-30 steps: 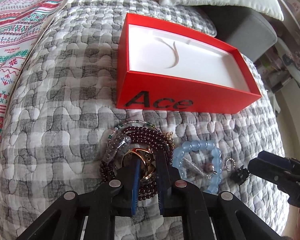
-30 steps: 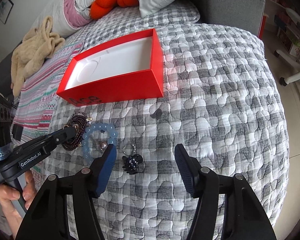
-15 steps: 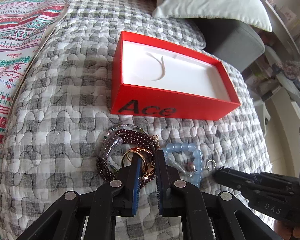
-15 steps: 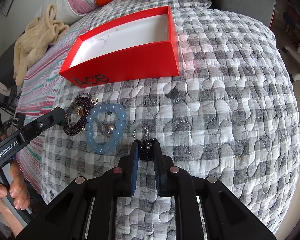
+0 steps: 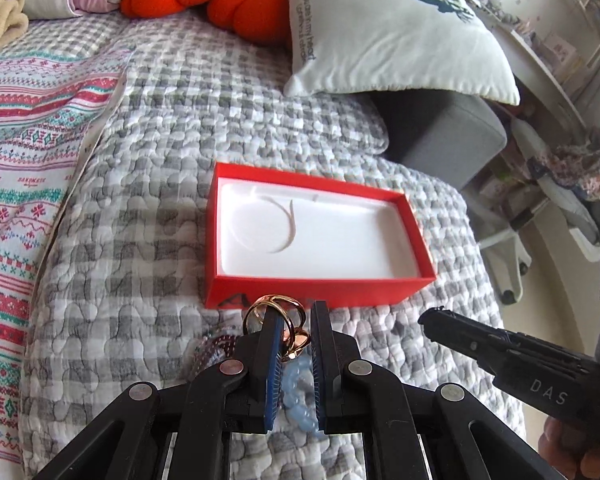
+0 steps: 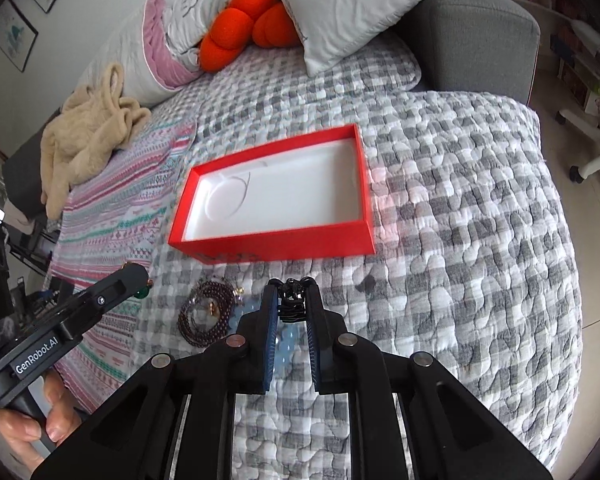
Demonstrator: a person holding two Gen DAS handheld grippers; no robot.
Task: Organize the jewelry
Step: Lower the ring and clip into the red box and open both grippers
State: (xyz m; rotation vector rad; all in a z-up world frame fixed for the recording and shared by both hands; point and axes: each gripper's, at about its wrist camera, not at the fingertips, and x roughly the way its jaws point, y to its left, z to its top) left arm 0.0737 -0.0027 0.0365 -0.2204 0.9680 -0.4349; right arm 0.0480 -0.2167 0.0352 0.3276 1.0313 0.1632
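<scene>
Both grippers loaded, carrying to red box (image 5: 320, 280).
Left gripper (image 5: 292, 320) pinches gold rings (image 5: 274, 308); right gripper (image 6: 292, 304) pinches black clip (image 6: 293, 308). Next: over tray, release.

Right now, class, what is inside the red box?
The red box holds only its white moulded liner with a curved groove; no jewelry shows. Anything beneath the liner is covered.

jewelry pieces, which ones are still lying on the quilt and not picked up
The dark red bead bracelet and the pale blue bead bracelet lie on the quilt. The gold rings are in the left gripper, the black piece in the right gripper.
</scene>
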